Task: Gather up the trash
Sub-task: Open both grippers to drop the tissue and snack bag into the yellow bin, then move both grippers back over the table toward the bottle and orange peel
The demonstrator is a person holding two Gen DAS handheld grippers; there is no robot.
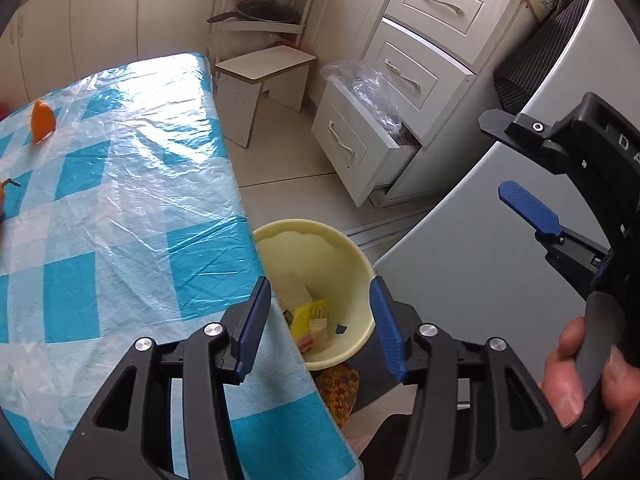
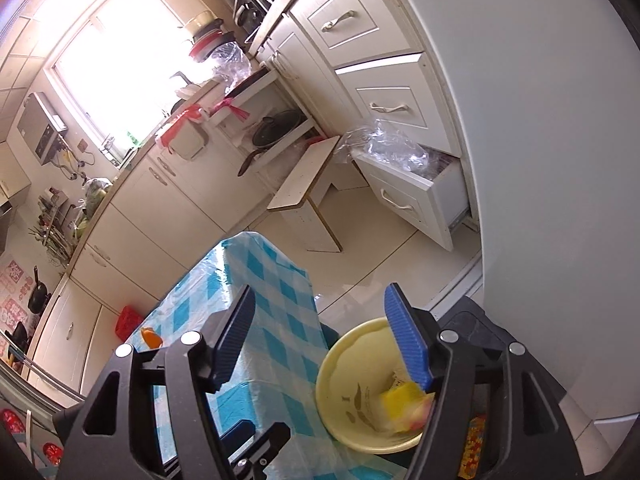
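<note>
A pale yellow basin (image 1: 352,252) stands on the floor by the table's corner and holds a yellow wrapper (image 1: 310,320) and other scraps. My left gripper (image 1: 320,284) hovers over it, open, with nothing between its fingers. My right gripper (image 1: 498,156) is up at the right in a hand, also open and empty. In the right wrist view the right gripper (image 2: 320,296) is above the basin (image 2: 352,368), where the yellow trash (image 2: 400,400) looks blurred. An orange peel (image 1: 42,120) lies on the blue checked table (image 1: 120,200), far left; the peel (image 2: 150,338) shows in the right wrist view too.
A grey fridge (image 1: 480,260) stands close on the right. An open bottom drawer (image 1: 360,136) with a clear plastic bag sticks out into the floor. A small white stool (image 1: 264,64) stands beyond the table. A colourful mat (image 1: 340,384) lies under the basin.
</note>
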